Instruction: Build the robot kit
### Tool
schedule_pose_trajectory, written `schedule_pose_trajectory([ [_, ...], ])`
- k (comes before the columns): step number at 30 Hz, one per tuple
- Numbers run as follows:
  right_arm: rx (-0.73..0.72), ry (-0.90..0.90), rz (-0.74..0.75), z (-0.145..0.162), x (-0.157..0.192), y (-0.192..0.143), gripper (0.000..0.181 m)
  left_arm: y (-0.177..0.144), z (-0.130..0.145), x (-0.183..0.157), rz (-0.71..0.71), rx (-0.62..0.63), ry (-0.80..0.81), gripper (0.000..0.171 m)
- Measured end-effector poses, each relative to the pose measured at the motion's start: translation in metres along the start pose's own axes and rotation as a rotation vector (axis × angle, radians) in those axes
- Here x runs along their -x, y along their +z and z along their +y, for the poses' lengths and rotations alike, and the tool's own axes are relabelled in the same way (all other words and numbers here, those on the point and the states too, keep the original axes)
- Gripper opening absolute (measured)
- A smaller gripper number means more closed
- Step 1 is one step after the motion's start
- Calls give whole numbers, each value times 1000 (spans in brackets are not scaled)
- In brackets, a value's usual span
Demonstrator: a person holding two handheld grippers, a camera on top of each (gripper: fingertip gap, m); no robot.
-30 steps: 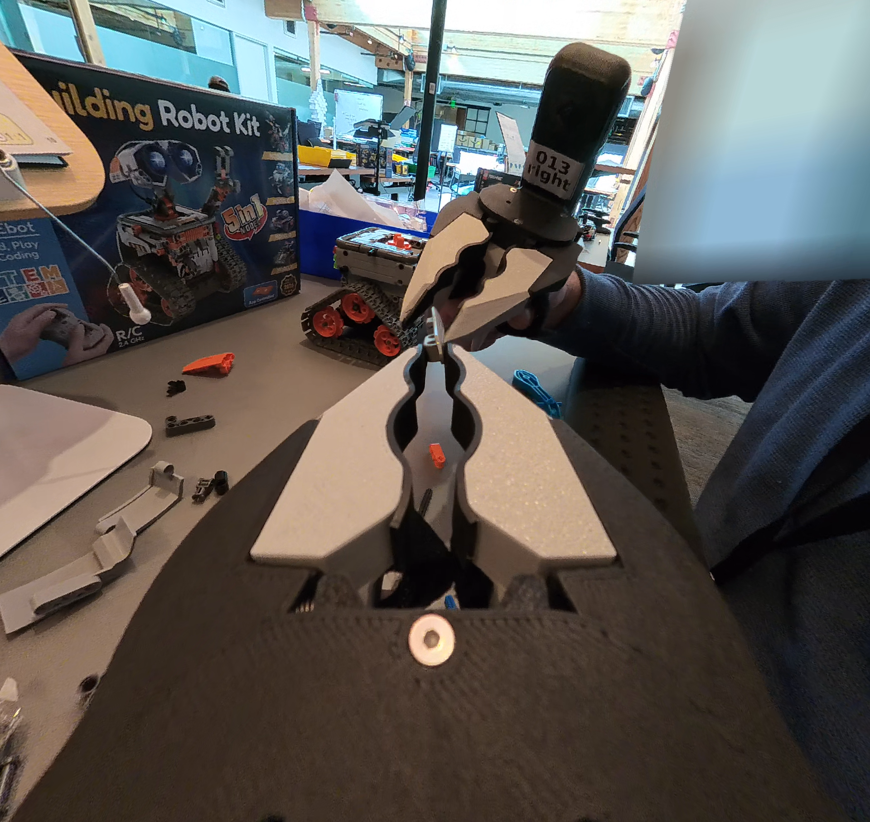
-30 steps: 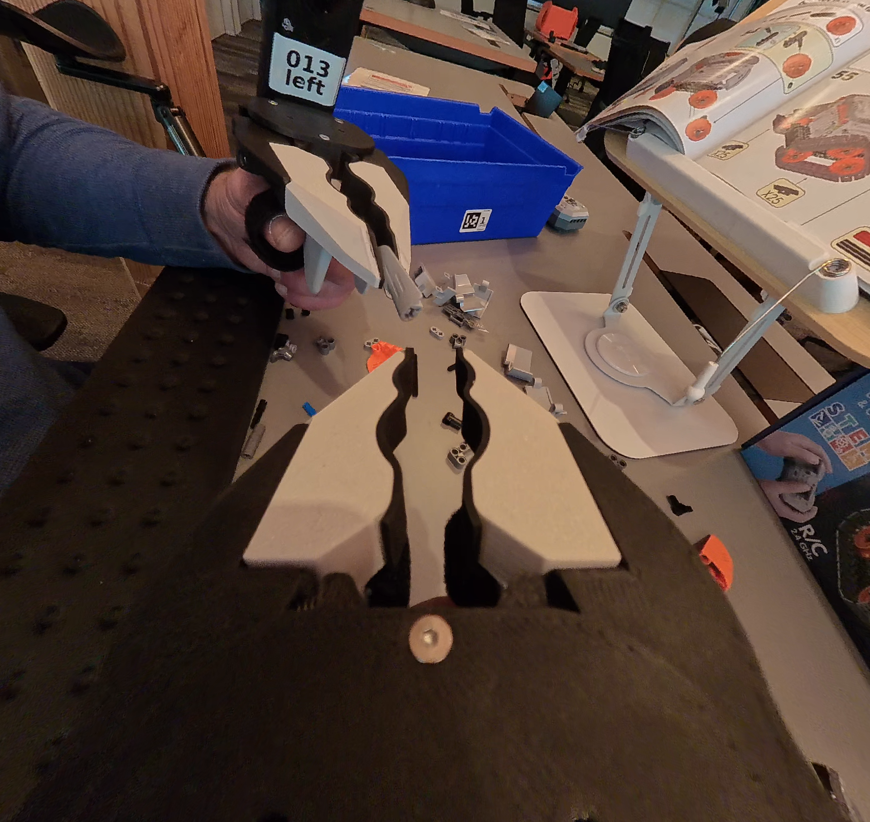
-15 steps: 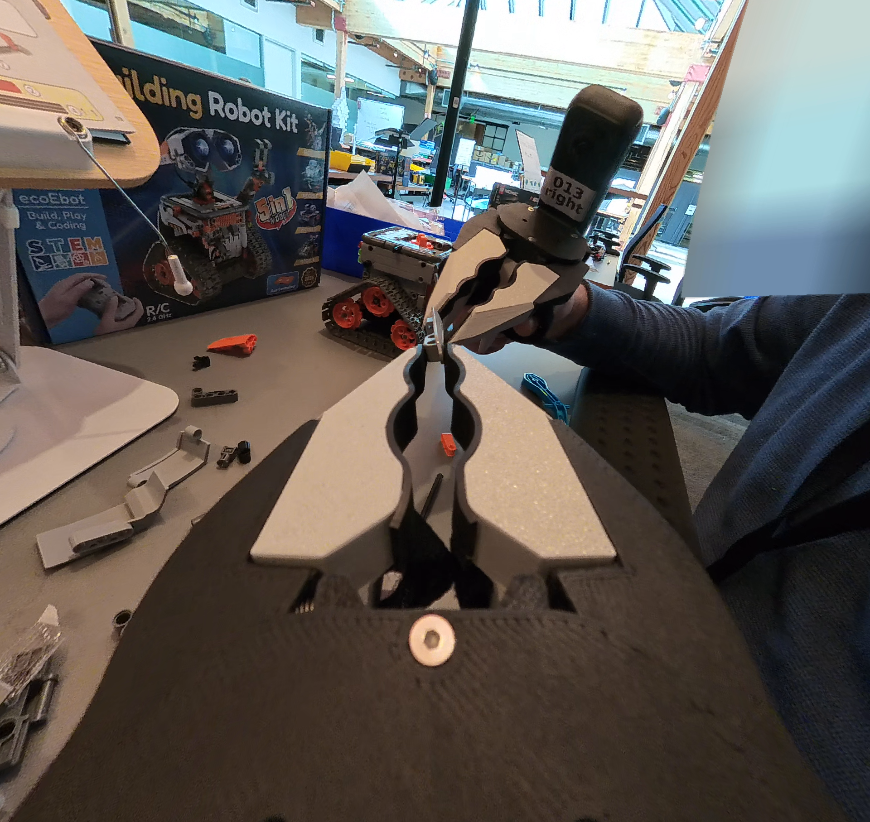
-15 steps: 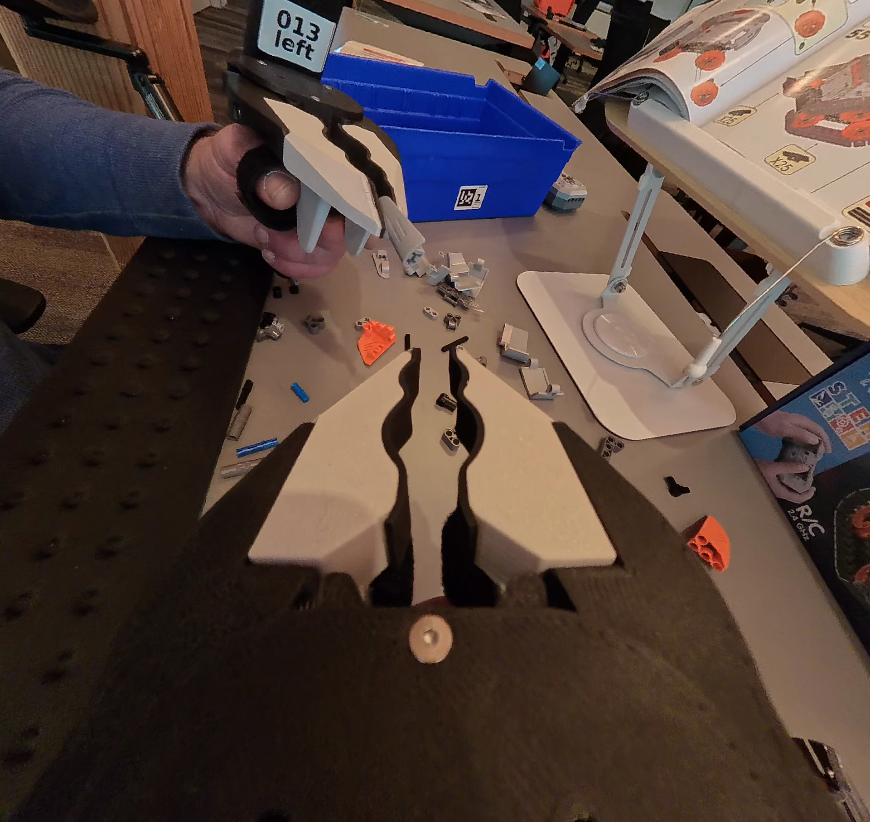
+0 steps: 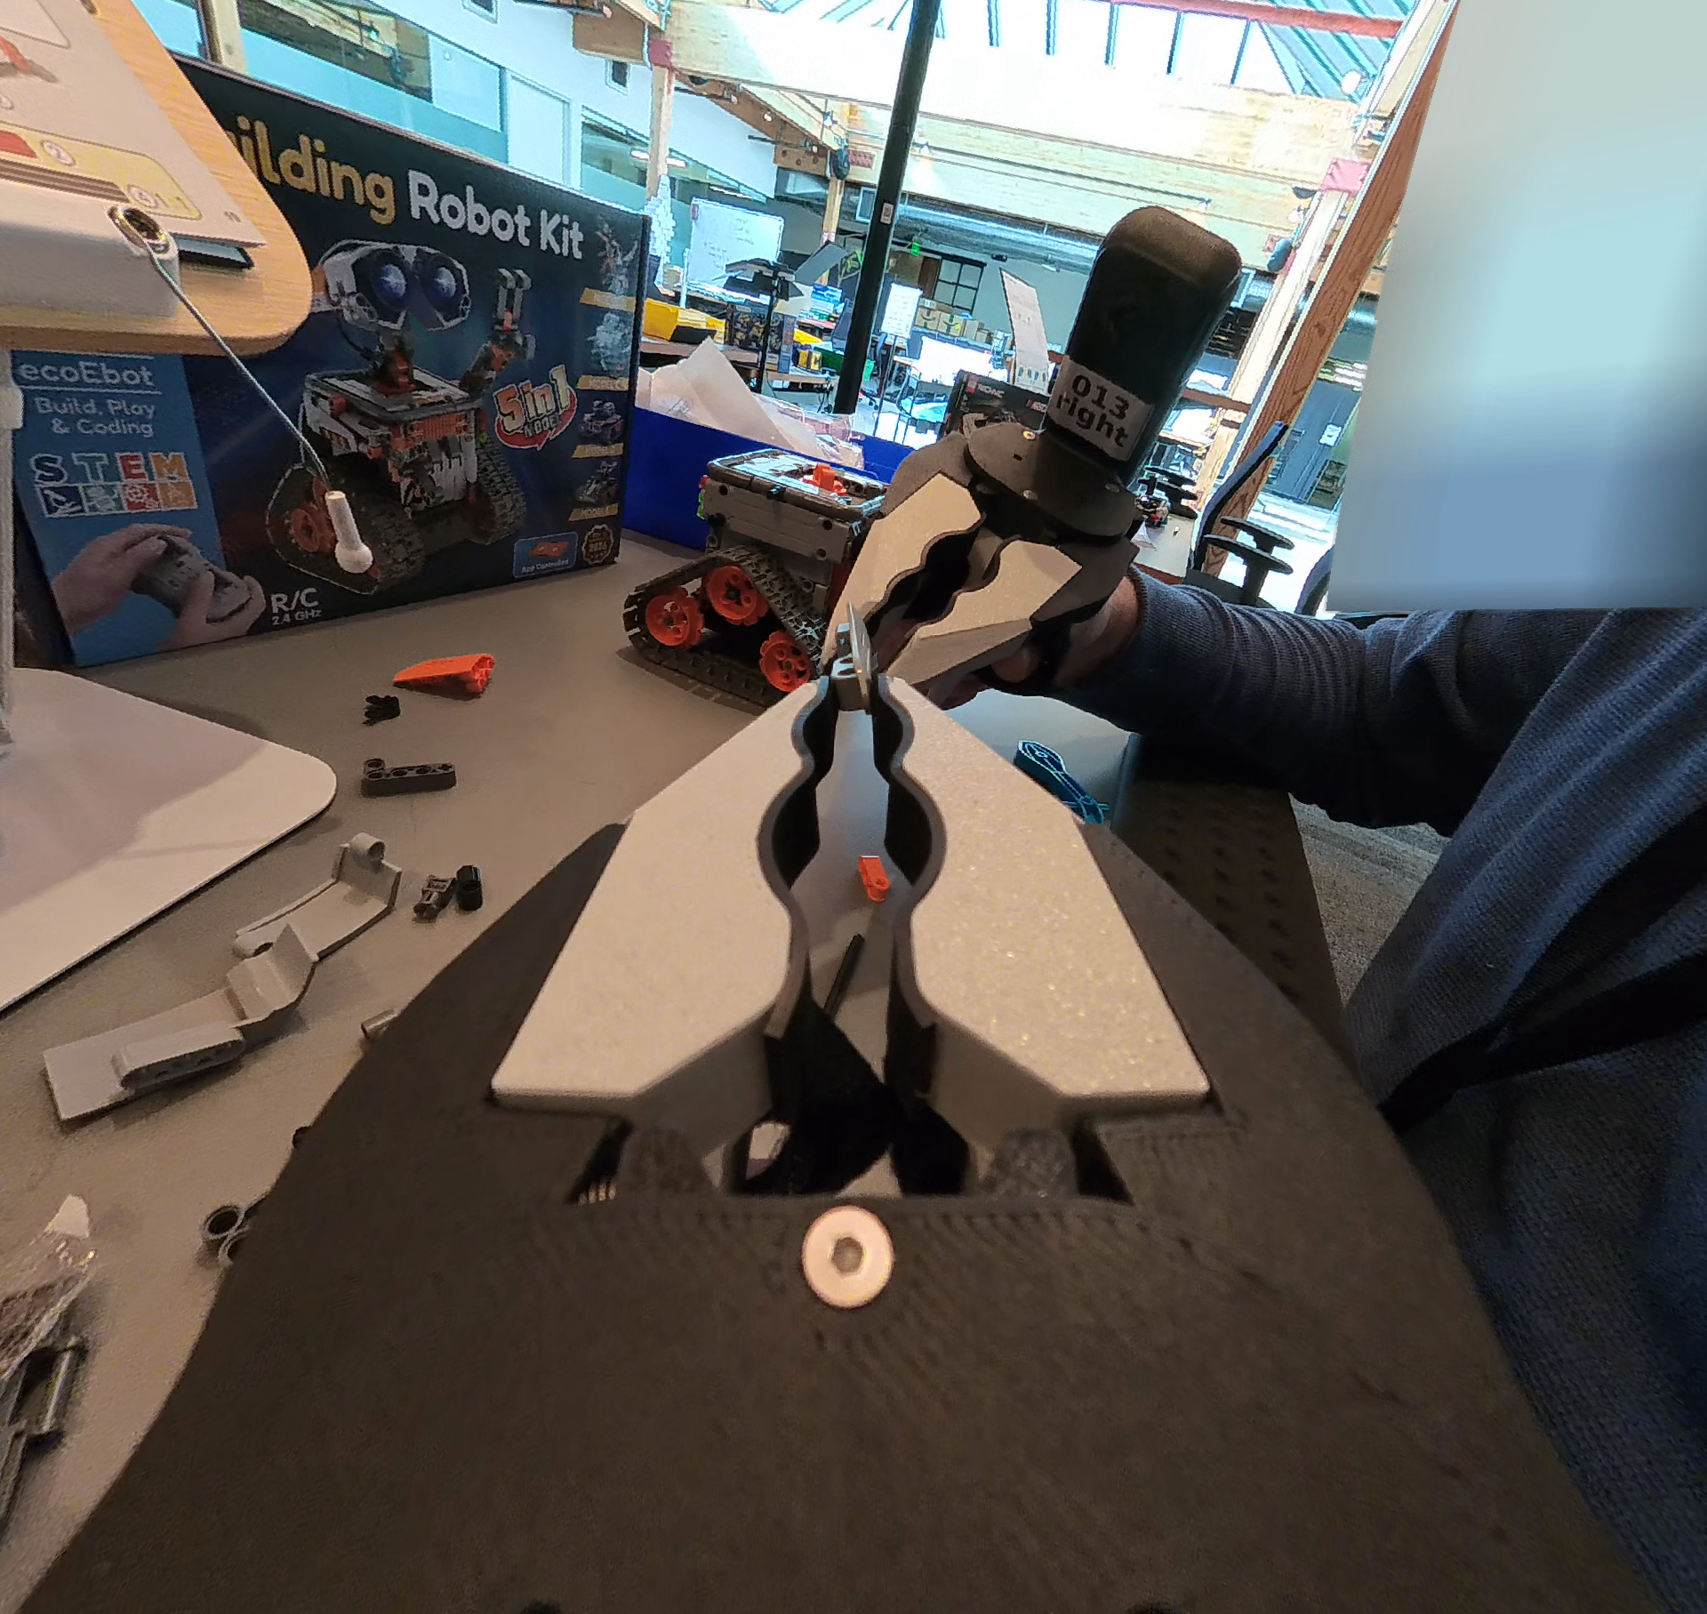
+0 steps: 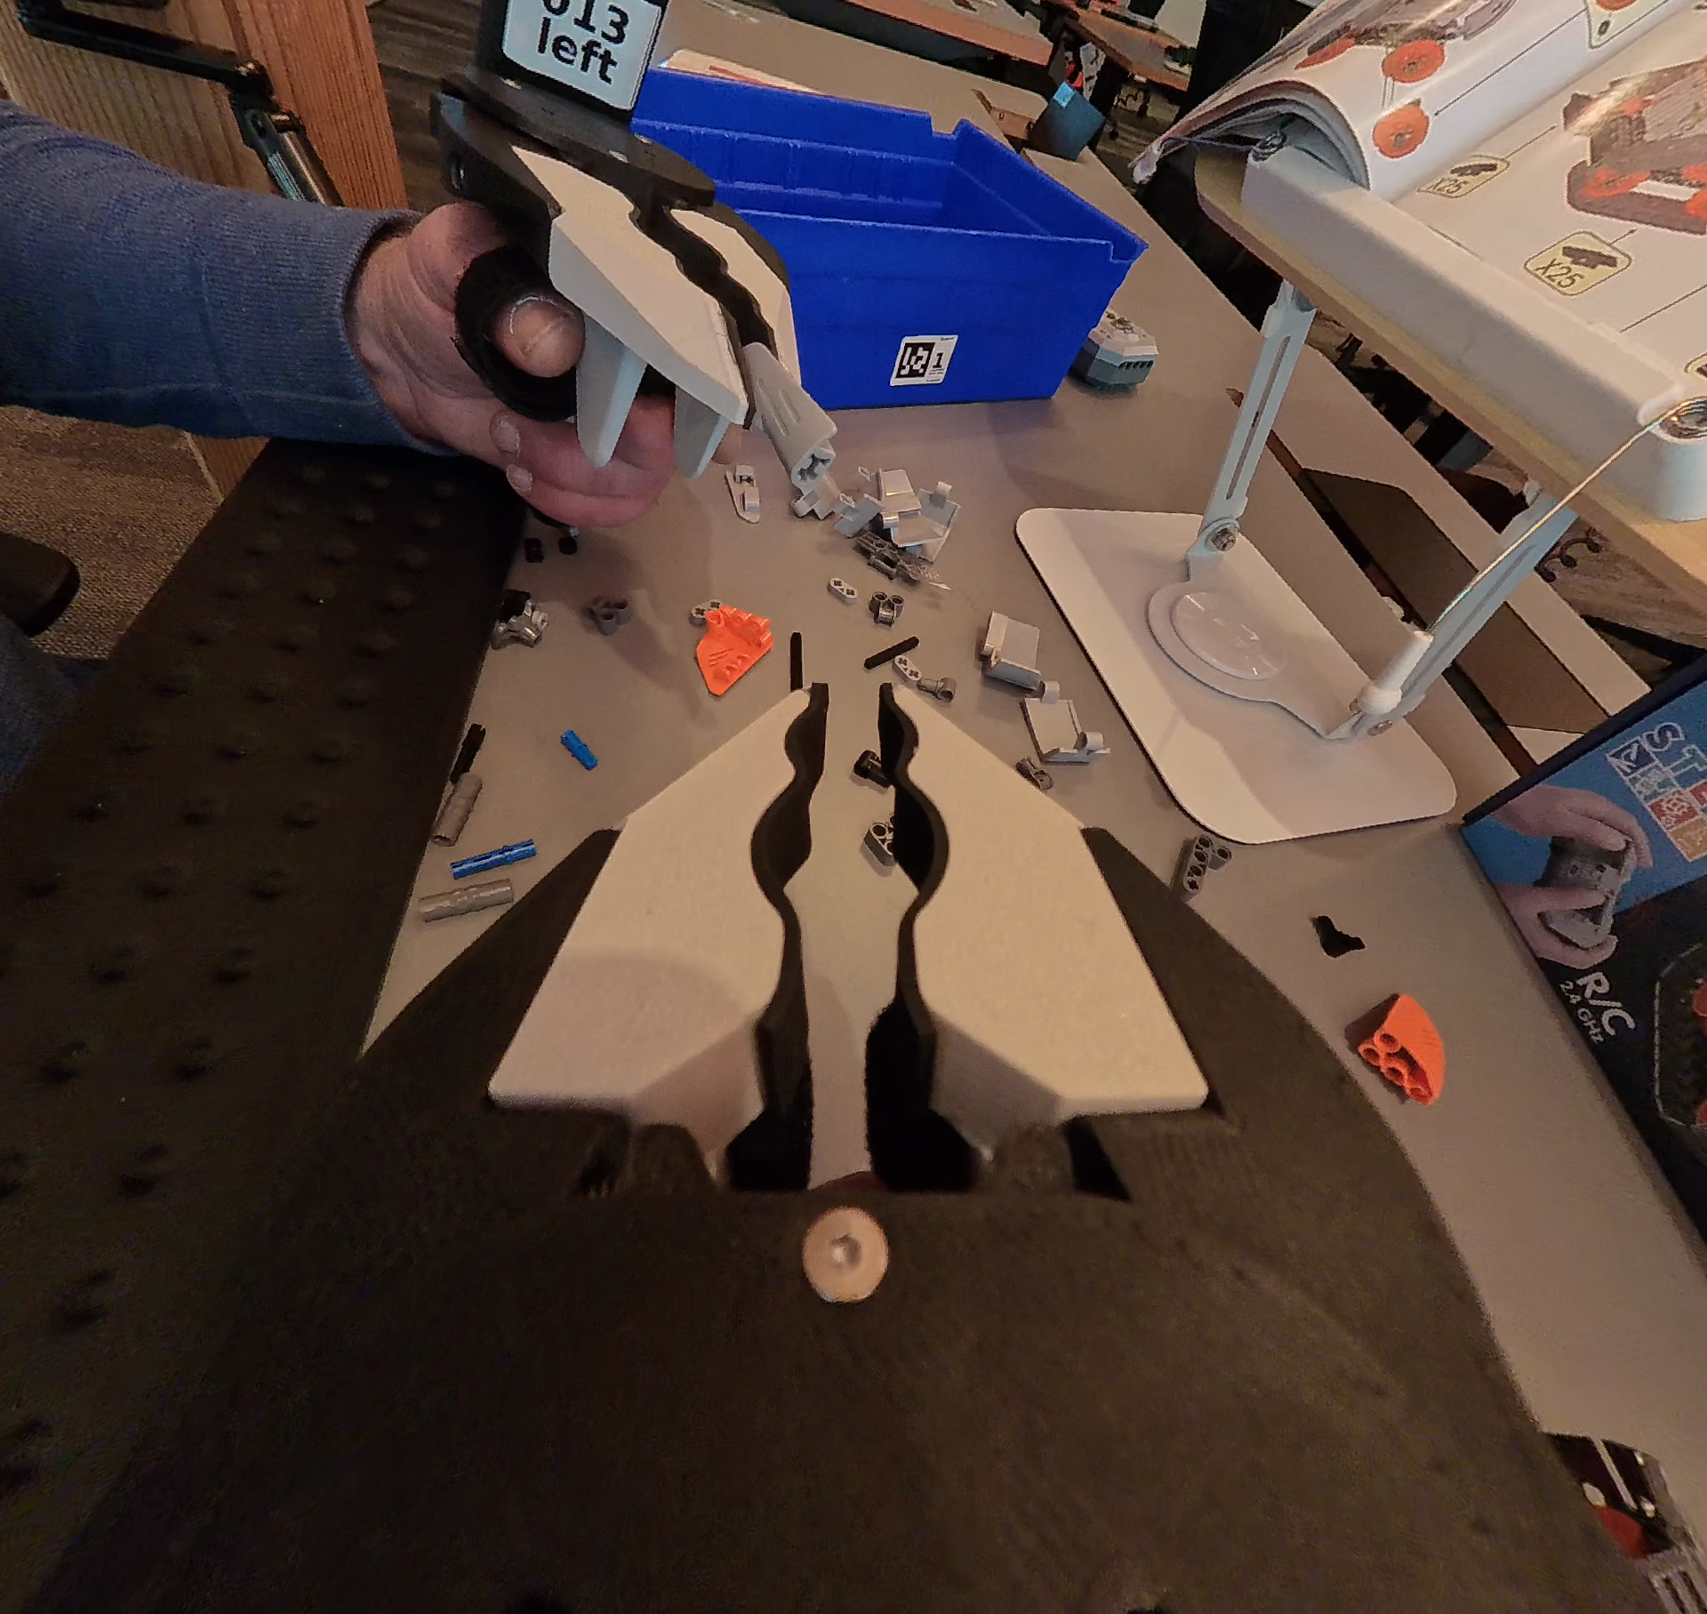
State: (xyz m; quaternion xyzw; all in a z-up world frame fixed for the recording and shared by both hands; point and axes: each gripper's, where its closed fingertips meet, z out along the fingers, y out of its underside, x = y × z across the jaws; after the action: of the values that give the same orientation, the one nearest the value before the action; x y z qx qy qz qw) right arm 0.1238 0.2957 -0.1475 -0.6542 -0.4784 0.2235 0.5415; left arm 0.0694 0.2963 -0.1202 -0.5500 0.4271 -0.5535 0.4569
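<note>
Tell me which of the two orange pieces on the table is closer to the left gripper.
The flat orange wedge, lying below the left gripper among the small grey parts. The other orange piece, a chunkier one with round holes, lies far right by the kit box.

Each gripper (image 5: 848,692) is built from a black, textured, rounded body fitted with two pale grey fingers (image 5: 684,932) with wavy black inner edges. A silver screw (image 5: 847,1257) is set centrally. Blue knit sleeves (image 5: 1386,710) are worn.

Matt grey plastic pieces (image 6: 894,512) are lying on the smooth table (image 6: 647,738), beside a glossy blue plastic bin (image 6: 924,276).
</note>
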Motion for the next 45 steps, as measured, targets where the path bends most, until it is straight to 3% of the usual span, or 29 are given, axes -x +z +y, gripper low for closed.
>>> schedule_pose_trajectory([
  [16, -2, 15, 7, 0, -4, -4, 10, 4, 8, 1, -22, 47, 47, 7],
  [30, 48, -69, -107, -10, 25, 8, 14, 23, 46, -15, -67, 286, 411, 7],
  [37, 111, -128, -181, 0, 48, 13, 1, 18, 54, -25, -66, 319, 439, 6],
  [40, 110, -99, -217, 1, 53, 12, 0, 15, 53, -23, -114, 323, 456, 8],
  [41, 116, -86, -214, 2, 50, 12, 0, 11, 52, -19, -150, 330, 472, 16],
  [45, 217, -28, -178, 27, 29, 13, 0, -22, 48, 5, -289, 376, 519, 18],
])
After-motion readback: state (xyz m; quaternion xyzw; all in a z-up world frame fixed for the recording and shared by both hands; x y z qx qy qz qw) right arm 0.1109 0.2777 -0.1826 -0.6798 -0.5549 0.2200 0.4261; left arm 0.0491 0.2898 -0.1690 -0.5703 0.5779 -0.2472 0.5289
